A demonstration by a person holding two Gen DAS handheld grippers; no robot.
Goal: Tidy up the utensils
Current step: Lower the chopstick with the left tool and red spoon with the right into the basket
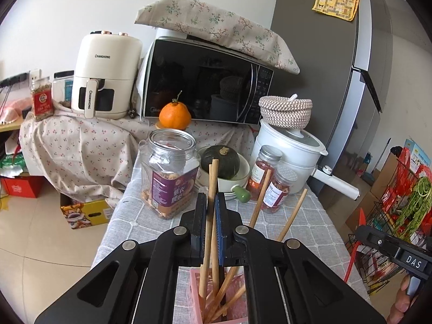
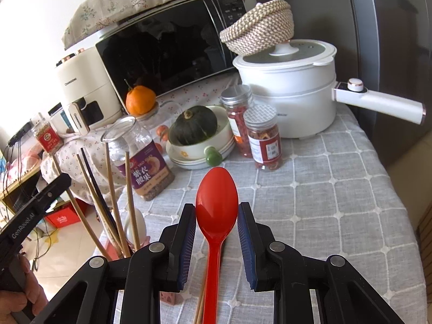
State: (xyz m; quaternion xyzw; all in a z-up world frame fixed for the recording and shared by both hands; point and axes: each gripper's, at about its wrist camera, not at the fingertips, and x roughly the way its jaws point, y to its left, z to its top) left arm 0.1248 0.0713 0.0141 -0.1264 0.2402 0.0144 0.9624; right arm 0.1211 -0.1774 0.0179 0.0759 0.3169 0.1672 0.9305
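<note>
My left gripper (image 1: 211, 202) is shut on a wooden chopstick (image 1: 211, 189) that stands upright with its lower end in a pink utensil holder (image 1: 195, 286). Several other wooden chopsticks (image 1: 293, 213) lean in that holder. In the right wrist view the holder's chopsticks (image 2: 108, 189) and a white spoon (image 2: 136, 224) stand at the lower left. My right gripper (image 2: 216, 210) is open around a red plastic spoon (image 2: 216, 202) that lies on the grey checked tablecloth (image 2: 324, 202), bowl pointing away. Two loose chopsticks (image 2: 200, 307) lie beside its handle.
At the back of the table stand a nut jar (image 1: 170, 178), stacked bowls with a green squash (image 1: 221, 162), two spice jars (image 1: 270, 178) and a white electric pot (image 1: 291, 156) with a long handle. A microwave (image 1: 205, 81) and air fryer (image 1: 105, 73) stand behind. The fridge (image 1: 337, 67) is at right.
</note>
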